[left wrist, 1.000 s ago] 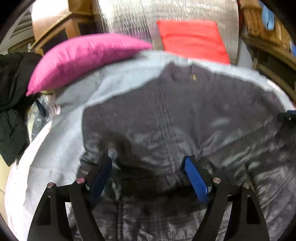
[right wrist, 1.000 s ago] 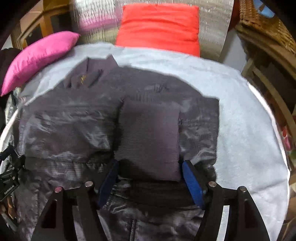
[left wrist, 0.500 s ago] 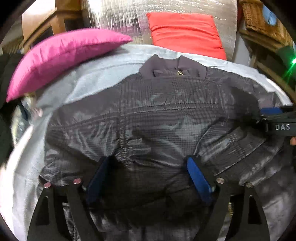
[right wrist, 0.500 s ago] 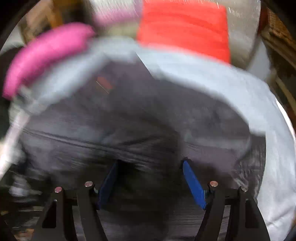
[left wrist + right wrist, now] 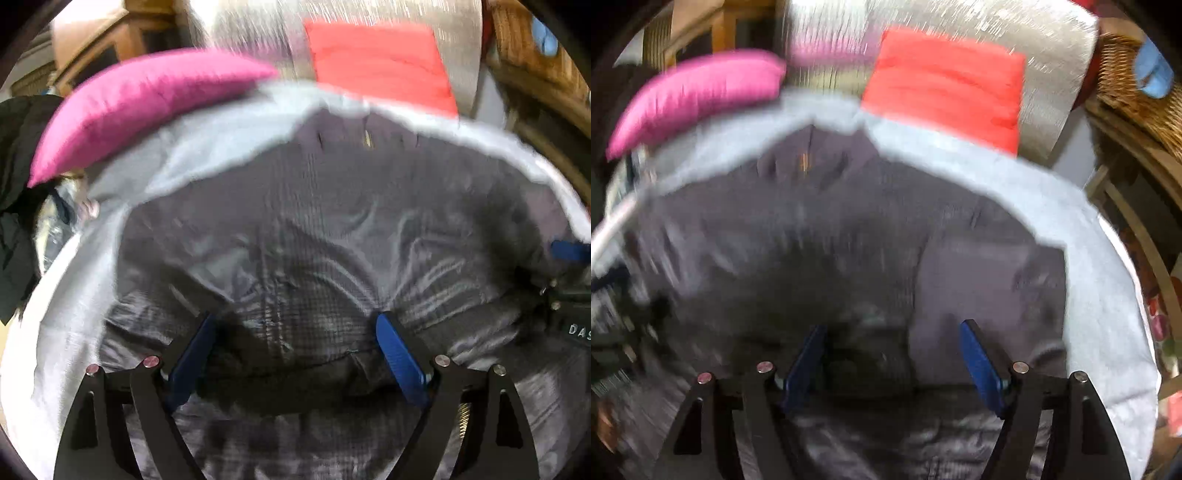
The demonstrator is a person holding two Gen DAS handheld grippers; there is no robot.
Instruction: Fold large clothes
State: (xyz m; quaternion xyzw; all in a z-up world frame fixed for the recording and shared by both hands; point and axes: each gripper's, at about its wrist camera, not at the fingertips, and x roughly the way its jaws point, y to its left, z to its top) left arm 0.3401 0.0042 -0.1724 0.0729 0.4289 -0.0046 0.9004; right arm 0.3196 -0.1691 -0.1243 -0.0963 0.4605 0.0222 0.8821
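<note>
Pale grey bedding (image 5: 207, 155) covers the rounded surface, backed by a silvery quilted panel (image 5: 388, 11) at twelve o'clock. At ten o'clock in the left wrist view lies a pink cushion (image 5: 147, 99), and at about one o'clock a red cushion (image 5: 380, 62) leans on the panel. At nine o'clock hangs a black garment (image 5: 14, 177). Spread over the bedding is the dark grey jacket (image 5: 314, 236), its collar (image 5: 365, 125) toward twelve o'clock and its glossy fabric wrinkled. Low over its hem the left gripper (image 5: 295, 354) has just been opening, its jaws wide with cloth under the gap but nothing pinched. At three o'clock the right gripper (image 5: 569, 295) enters. In the blurred right wrist view its own jaws (image 5: 894, 354) have likewise been opening, wide over the jacket (image 5: 849, 229), clamping nothing.
</note>
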